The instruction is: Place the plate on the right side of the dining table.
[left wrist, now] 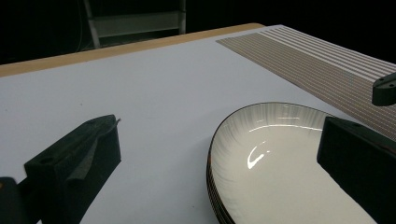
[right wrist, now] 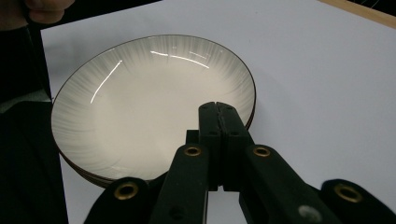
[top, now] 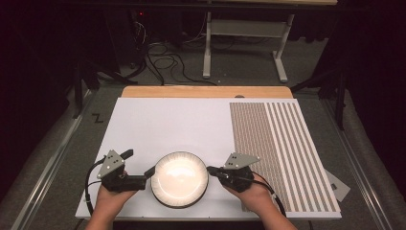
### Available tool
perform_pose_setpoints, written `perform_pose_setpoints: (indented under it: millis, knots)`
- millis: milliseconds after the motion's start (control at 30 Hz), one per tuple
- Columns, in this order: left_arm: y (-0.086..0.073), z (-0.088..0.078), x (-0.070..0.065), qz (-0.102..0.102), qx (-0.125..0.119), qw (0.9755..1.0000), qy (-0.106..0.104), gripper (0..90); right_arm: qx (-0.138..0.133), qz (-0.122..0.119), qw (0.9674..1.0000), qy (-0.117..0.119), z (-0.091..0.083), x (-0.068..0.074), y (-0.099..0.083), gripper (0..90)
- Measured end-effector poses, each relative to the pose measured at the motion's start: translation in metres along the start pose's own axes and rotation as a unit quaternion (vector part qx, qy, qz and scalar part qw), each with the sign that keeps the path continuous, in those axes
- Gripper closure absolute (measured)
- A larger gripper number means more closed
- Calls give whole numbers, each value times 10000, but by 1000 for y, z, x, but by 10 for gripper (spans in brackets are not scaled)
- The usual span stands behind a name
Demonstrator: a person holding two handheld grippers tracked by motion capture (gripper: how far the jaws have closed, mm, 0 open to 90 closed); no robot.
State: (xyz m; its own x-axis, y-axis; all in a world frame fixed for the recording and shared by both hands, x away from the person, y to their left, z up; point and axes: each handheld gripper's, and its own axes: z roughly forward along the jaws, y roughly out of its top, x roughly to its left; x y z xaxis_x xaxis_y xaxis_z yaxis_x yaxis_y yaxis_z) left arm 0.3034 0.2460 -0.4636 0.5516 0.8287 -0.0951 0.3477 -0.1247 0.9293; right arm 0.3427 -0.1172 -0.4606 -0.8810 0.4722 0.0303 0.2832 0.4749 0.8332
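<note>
From the high view, I see the plate point(top: 179, 178) sitting on the white counter point(top: 163, 124) near its close edge, between my two hands. My left gripper point(top: 143, 178) is at the plate's left rim and my right gripper point(top: 211, 170) at its right rim. The striped mat point(top: 280, 153) lies off to the right, and the plate is not on it.

In the left gripper view, the left gripper's fingers point(left wrist: 74, 163) stand wide apart. One is out over the bare counter and the other over the plate's point(left wrist: 275, 163) near side, so the rim sits between them with nothing pressing on it. The rim shows layered edges, so this may be a stack of plates; I can't say for sure.

In the right gripper view, the right gripper's fingers point(right wrist: 219, 140) are drawn together, tips meeting over the plate's point(right wrist: 149, 102) near rim. Whether they pinch the rim or just rest closed above it, I cannot tell.

My judgement: this is early in the work. Both grippers are positioned at the plate, but no firm hold is confirmed and the plate is flat on the counter. The left grip, the lift and any carry are all still to do.
</note>
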Motion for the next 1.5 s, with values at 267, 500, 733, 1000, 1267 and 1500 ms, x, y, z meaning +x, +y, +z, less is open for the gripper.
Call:
perform_pose_setpoints:
  millis: [267,500,733,1000,1267,1500]
  knots:
    - [-2,-2,-1,-40,-41,10000,-30,4,200,-79,9997,95,3,3,-10,900]
    - [-2,-1,-2,-19,-27,10000,-76,4,448,-55,9988,186,9,1,-11,900]
    - [-2,-2,-2,-4,-46,10000,-78,4,525,-35,9985,174,14,1,-11,900]
    - [-2,-2,-1,-6,-47,10000,-77,4,589,-45,9981,187,15,1,-11,900]
    - [-2,-1,-2,26,-39,9999,-106,4,656,-92,9976,191,15,3,-11,900]
    - [-2,-1,-2,39,-35,9999,-116,4,710,-139,9972,185,18,4,-9,900]
